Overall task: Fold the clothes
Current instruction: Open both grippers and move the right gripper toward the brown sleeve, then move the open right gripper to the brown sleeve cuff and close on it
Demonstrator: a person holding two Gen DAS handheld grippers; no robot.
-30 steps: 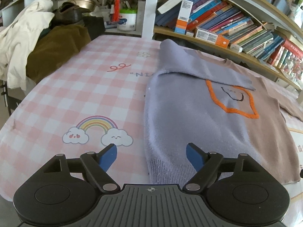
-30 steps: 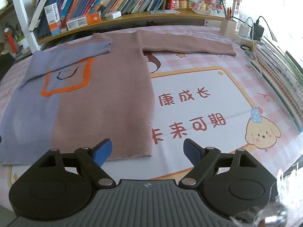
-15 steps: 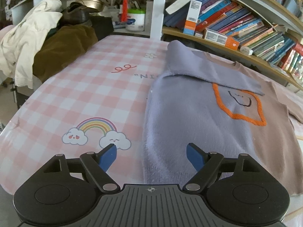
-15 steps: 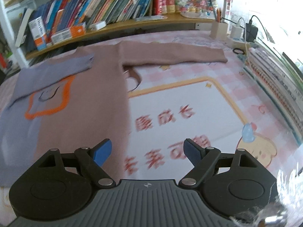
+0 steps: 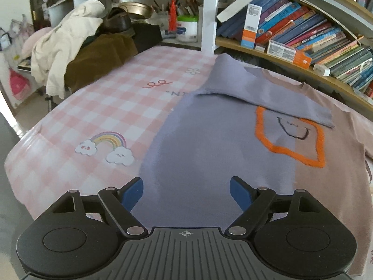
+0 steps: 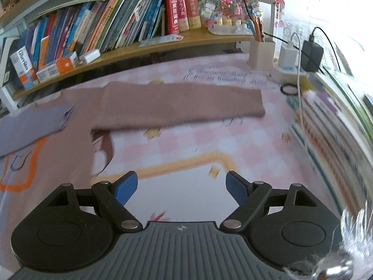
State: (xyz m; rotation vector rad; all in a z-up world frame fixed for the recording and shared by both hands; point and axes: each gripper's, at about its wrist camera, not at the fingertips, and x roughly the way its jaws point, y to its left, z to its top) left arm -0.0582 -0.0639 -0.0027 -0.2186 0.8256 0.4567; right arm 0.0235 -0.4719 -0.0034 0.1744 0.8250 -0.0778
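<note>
While the sweater [image 5: 209, 154] lies flat on the surface [image 5: 112, 107], both cameras have shifted since a second ago: the right gripper [image 6: 181, 186] has swung from the sweater's near hem toward the far right, so the outstretched brown sleeve [image 6: 181, 107] now sits ahead of it, and the left gripper [image 5: 186, 191] has drawn in over the lilac half. Both grippers stand wide open and hold nothing. The lilac sleeve [image 5: 261, 93] is already folded across the chest, over the top of the orange motif [image 5: 291, 140]; judging from this, the brown sleeve is the next part to fold in. The surface carries a pink checked cover with a rainbow print [image 5: 107, 147]. Bookshelves [image 6: 105, 30] run along the far side, chargers and cables [image 6: 300, 53] stand far right, and a pile of other garments [image 5: 77, 53] sits at the far left
</note>
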